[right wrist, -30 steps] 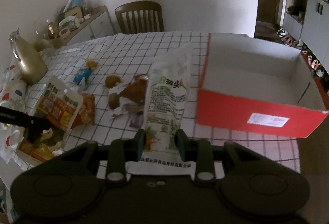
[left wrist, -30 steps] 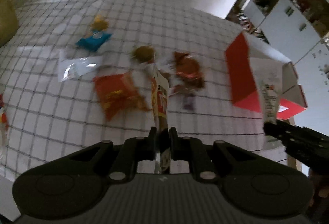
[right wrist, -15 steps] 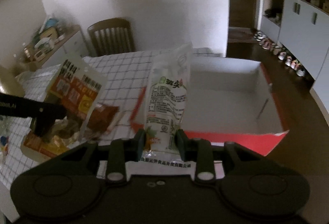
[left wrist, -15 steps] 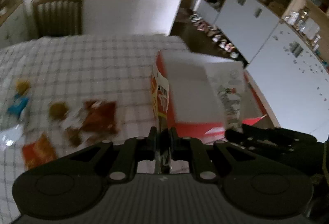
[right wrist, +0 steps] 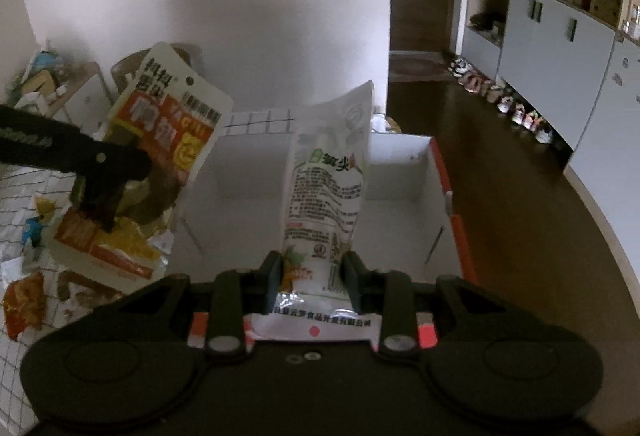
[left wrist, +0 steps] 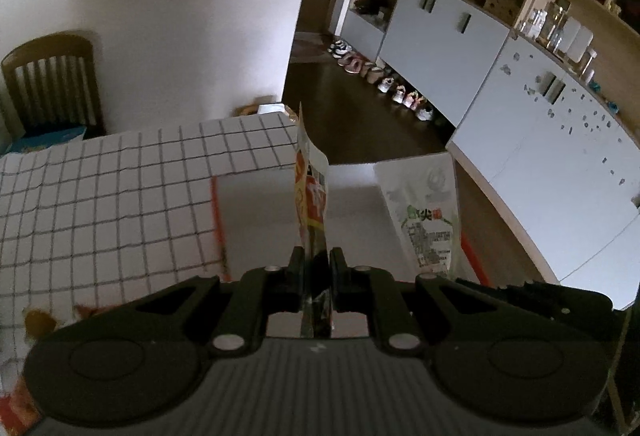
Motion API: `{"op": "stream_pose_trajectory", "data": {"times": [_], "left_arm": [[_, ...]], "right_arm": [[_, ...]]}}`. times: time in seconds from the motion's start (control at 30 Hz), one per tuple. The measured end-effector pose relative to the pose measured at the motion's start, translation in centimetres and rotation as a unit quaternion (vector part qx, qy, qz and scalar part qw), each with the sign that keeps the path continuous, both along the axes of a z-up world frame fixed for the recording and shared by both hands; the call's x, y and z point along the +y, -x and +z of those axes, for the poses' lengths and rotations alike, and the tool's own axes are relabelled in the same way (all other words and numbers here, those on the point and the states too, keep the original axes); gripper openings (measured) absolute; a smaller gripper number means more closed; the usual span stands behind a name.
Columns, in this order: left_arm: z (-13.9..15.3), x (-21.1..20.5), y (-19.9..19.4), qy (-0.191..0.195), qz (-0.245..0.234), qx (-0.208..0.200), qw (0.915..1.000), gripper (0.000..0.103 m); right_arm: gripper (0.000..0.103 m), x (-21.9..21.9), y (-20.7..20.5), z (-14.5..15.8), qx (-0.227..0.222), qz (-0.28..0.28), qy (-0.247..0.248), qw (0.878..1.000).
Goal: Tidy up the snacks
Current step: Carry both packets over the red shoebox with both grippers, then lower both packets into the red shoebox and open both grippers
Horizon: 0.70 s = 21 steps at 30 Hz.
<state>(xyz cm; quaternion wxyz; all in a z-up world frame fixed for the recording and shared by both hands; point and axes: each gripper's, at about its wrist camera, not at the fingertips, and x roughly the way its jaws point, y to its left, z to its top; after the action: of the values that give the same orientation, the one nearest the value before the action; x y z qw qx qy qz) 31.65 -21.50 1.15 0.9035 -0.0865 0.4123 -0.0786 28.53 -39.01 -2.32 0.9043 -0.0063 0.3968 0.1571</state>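
The orange-and-white snack packet (left wrist: 311,195) stands edge-on in the middle of the left wrist view, clamped low down between the fingers (left wrist: 297,264) of the left gripper (left wrist: 316,264), which are drawn tight together on it. In the right wrist view the same packet (right wrist: 168,139) shows its printed face at the left of the frame, hanging over the left edge of the box with the left gripper (right wrist: 102,211) reaching in as a dark bar from the left edge.

The white bamboo-shoot pouch (right wrist: 328,187) rises upright from the centre of the right wrist view, its lower part pinched between the fingers (right wrist: 354,274) of the right gripper (right wrist: 312,272), which are closed on the pouch's sides. From the left wrist view it (left wrist: 428,220) appears right of centre, above the box's inner floor.

Behind both packs lies the open cardboard box (right wrist: 400,171), white inside and red outside, with its red wall (left wrist: 218,220) showing beside the checked tabletop (left wrist: 100,203). At the lower left of the right wrist view several loose snacks (right wrist: 24,300) lie scattered on the tabletop.

Farther off, a wooden chair (left wrist: 48,83) stands against the white wall at the left, and a row of shoes (left wrist: 392,83) lines the dark floor below grey cabinets (left wrist: 440,39) at the upper right.
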Motion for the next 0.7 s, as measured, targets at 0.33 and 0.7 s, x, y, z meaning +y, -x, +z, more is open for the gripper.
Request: {"op": "stream_pose_trajectory", "data": {"times": [0.33,0.7], "left_arm": [[-4.0,-3.1,-5.0,0.010,-0.014,0.036,0.9992,0.012],[-8.6,-4.9,-8.0,0.004,-0.026,0.090,0.9955,0.012]], "right_arm": [[0.033,-1.4,-3.6,-2.3,0.037,-0.011,0.016,0.999],[0.035,-1.2,-6.2,-5.2,0.084,-0.008,0.032,0.996]]}}
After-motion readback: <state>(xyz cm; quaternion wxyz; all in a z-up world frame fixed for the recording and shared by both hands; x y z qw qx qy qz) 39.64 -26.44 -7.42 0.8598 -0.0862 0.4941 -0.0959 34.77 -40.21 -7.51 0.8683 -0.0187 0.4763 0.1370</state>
